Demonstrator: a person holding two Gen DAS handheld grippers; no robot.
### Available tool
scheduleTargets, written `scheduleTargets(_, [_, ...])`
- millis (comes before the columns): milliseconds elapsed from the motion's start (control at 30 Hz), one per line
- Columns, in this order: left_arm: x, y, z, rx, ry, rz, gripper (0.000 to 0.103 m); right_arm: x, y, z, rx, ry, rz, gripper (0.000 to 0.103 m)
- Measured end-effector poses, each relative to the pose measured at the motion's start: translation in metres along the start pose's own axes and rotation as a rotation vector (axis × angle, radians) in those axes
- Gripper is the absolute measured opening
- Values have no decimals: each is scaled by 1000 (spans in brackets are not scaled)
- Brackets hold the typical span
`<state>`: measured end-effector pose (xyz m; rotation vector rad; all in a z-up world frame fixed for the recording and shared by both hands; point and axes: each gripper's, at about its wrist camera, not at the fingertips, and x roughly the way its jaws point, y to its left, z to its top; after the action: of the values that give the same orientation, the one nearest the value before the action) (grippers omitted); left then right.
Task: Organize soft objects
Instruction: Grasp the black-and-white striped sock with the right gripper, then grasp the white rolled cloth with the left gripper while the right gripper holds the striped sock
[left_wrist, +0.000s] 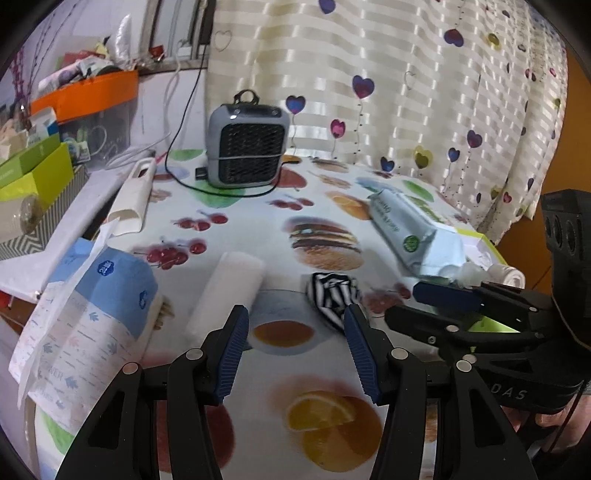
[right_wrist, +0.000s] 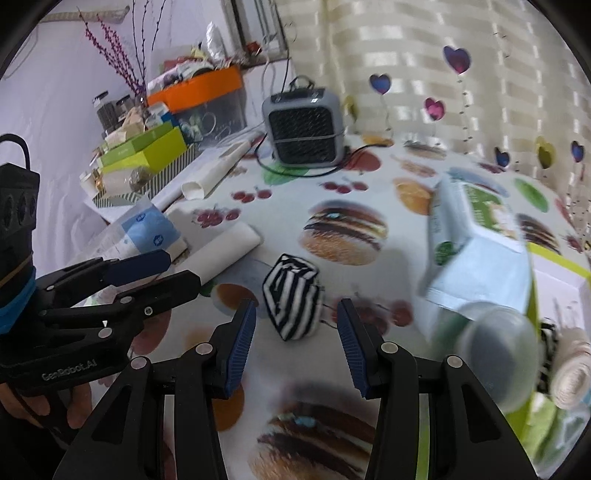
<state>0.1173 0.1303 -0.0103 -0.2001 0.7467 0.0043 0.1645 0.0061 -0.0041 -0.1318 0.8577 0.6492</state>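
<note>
A grey fan heater stands at upper centre of the left wrist view on the food-printed surface, its black cable looping beside it. An orange box and green boxes crowd the upper left. A cream striped curtain with hearts fills the upper right.

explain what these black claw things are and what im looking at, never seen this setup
They are two hand-held grippers, each carried by a person, each with a camera looking along its jaws. One picture is from the left gripper, the other from the right gripper; each also shows the other from the side. Both stand open and hold nothing. On the fruit-print tablecloth lie a striped cloth bundle, a white roll, a blue tissue pack, a pale blue bag and a small grey heater.
</note>
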Motion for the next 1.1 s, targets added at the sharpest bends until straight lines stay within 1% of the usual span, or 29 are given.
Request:
scheduleTargets(300, [21,20,4,8,36,49,53,48,-1,6,19,68,-2,47])
scheduleTargets(400, [28,22,6,23,42,59,53,58,-1,5,18,88,-26,47])
scheduleTargets(433, [30,22,7,30,45,65,53,59,-2,4,20,85,-25,40])
scheduleTargets(500, [37,23,9,43,53,82,53,59,-3,4,15,82,-24,24])
scheduleTargets(600, [49,25,11,50,70,91,53,54,-5,4,18,71,-33,17])
scheduleTargets(833, [67,28,11,60,106,134,53,29,-10,8,37,10,-21,17])
scheduleTargets(967, [78,27,10,70,133,168,53,22,-7,8,34,-7,-6,17])
scheduleTargets(1067, [78,25,10,82,130,174,53,16,-7,8,35,-19,-3,17])
scheduleTargets(1100, [78,25,10,84,129,177,52,13,-7,8,36,-23,-4,17])
